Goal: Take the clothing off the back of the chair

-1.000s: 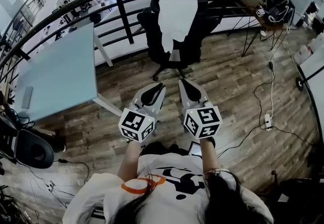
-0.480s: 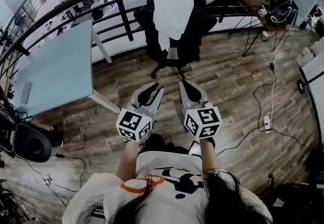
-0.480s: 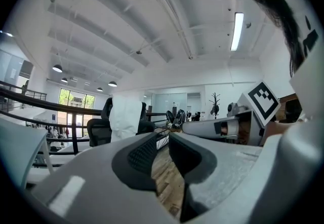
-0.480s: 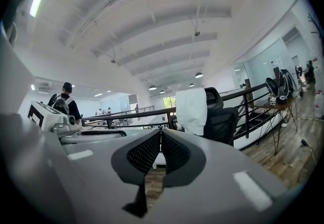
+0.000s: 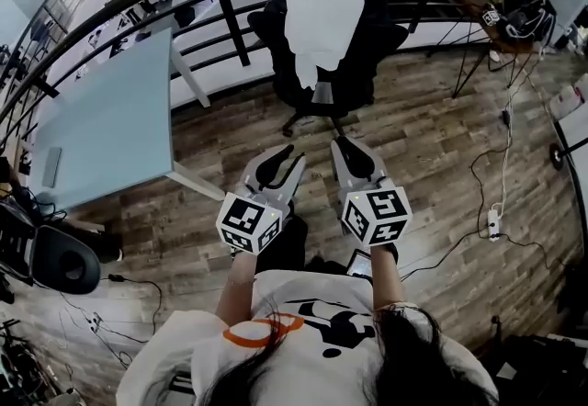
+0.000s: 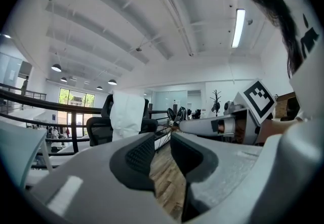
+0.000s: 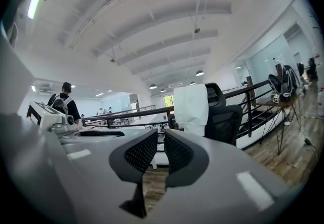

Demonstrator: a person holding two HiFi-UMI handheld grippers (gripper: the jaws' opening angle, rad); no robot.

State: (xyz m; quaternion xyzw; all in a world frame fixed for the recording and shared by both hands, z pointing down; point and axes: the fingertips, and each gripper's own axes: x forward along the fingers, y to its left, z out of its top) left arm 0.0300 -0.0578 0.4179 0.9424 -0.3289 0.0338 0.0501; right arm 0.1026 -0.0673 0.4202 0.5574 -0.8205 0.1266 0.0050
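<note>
A white garment (image 5: 322, 16) hangs over the back of a black office chair (image 5: 363, 55) by the railing. It also shows in the left gripper view, garment (image 6: 126, 115) on chair (image 6: 97, 129), and in the right gripper view, garment (image 7: 191, 100) on chair (image 7: 226, 119). My left gripper (image 5: 287, 154) and right gripper (image 5: 344, 145) are side by side in front of my body, pointing at the chair and well short of it. The left gripper (image 6: 162, 143) and the right gripper (image 7: 161, 139) both have their jaws drawn together with only a slit between them. Neither holds anything.
A glass-topped desk (image 5: 101, 133) stands to the left of the chair. The dark curved railing (image 5: 220, 5) runs behind it. Cables and a power strip (image 5: 489, 220) lie on the wood floor at right, near a small stand with gear (image 5: 519, 18). A black stool (image 5: 60, 271) is at the lower left.
The head view has shifted slightly and the chair looks a little nearer. Both grippers stay together in front of me, empty, with their jaws unchanged.
</note>
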